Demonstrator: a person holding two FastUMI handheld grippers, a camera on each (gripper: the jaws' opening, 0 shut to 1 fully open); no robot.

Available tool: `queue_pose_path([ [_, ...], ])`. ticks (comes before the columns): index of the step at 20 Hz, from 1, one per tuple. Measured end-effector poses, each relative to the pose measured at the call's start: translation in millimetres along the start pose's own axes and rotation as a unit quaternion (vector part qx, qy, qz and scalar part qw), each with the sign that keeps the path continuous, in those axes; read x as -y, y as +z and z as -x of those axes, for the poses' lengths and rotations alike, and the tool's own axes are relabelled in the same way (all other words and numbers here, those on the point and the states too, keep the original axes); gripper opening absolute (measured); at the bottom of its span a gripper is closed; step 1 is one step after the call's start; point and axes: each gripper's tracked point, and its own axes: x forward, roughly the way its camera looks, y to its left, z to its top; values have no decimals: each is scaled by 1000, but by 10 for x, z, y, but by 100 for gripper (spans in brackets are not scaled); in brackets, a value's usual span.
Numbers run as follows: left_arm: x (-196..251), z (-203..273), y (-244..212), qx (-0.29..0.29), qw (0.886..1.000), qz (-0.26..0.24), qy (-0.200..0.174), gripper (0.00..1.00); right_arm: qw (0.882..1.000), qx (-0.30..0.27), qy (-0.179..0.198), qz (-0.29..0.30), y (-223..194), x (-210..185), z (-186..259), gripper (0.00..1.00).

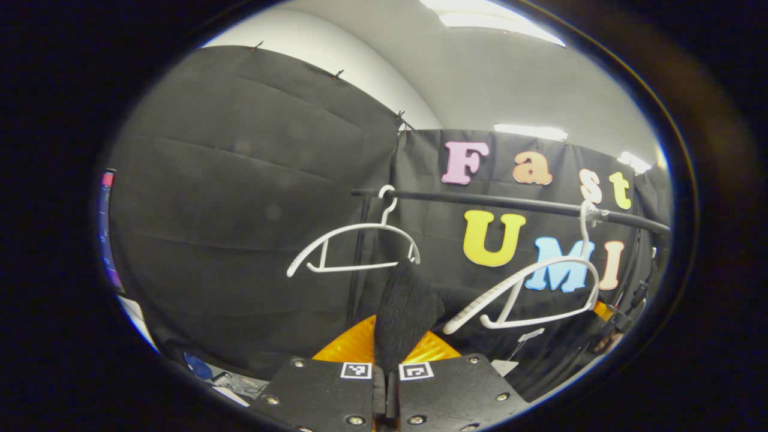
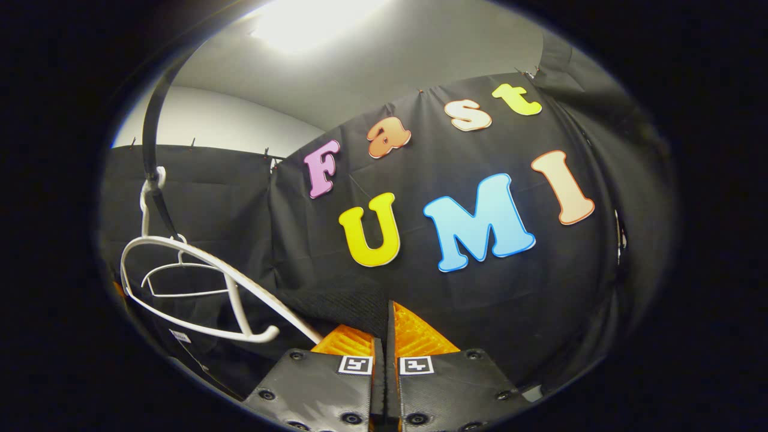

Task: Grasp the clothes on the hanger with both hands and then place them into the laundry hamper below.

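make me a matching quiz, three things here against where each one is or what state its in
Things:
1. black garment
2. nearer white hanger
3. rail

States:
a. a hook hangs over it
b. pinched in the left claw
c. bare, hanging tilted

Pairs: 1-b, 2-c, 3-a

A black cloth wall (image 1: 240, 198) hangs in draped panels round the booth, pinned along its top edge by small clips (image 1: 338, 74); above it rises a plain white wall (image 1: 360, 66) and a pale grey ceiling (image 1: 510, 90); long bright ceiling light panels (image 1: 492, 21) glow overhead, and another (image 2: 312, 21) glares in the right gripper view; at far left stands a lit screen edge (image 1: 107, 228).
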Motion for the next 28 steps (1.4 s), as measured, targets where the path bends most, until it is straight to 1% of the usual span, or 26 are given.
queue_pose_path([
  [1,3,-11,-95,-9,1000,2,-2,4,1000,-14,-3,-11,-106,16,-3,2],
  [2,37,-31,-198,-17,1000,1,-3,2,1000,-24,-9,-16,-181,66,12,2],
  [3,56,-37,-286,-24,1000,-2,-3,2,999,-31,-15,-14,-240,115,23,2],
  [4,84,-23,-367,-30,1000,-5,-2,2,999,-36,-19,-9,-293,148,49,0],
  [5,97,-13,-431,-35,999,-7,-2,2,999,-39,-20,-2,-327,174,55,2],
  [6,120,3,-493,-43,999,-5,-4,1,999,-42,-22,5,-365,190,79,2],
  [7,131,27,-558,-52,999,-3,-4,2,999,-45,-24,10,-398,206,97,0],
  [9,78,89,-685,-70,997,-7,-2,2,998,-54,-27,14,-481,230,136,2],
  [13,-86,226,-909,-96,994,-45,-5,2,996,-84,-34,8,-721,234,265,2],
  [14,-121,287,-974,-103,993,-57,-3,3,995,-94,-37,13,-796,238,320,2],
  [15,-155,319,-999,-102,993,-66,1,2,993,-106,-40,20,-866,251,376,2],
  [16,-142,347,-997,-96,993,-73,-3,3,992,-116,-48,30,-934,278,439,2],
  [17,-126,397,-1026,-97,992,-78,-11,2,990,-126,-56,38,-985,305,515,2],
  [18,-112,435,-1092,-102,991,-81,-19,4,988,-134,-63,43,-1031,303,606,0],
  [19,-108,473,-1139,-111,990,-80,-31,4,986,-143,-73,46,-1064,324,700,0],
  [20,-102,496,-1206,-120,988,-82,-46,2,984,-151,-86,48,-1097,353,805,2],
  [22,-161,506,-1251,-129,985,-91,-75,4,978,-163,-117,54,-1146,375,1044,2],
  [23,-215,477,-1289,-132,982,-97,-89,4,975,-168,-131,58,-1176,376,1166,0],
  [24,-179,458,-1329,-136,980,-102,-104,4,972,-175,-144,63,-1231,346,1304,2],
  [25,-184,483,-1364,-140,977,-105,-121,4,968,-182,-156,68,-1274,316,1422,3],
  [28,-354,454,-1508,-148,966,-132,-164,4,962,-187,-185,69,-1313,163,1741,3],
])
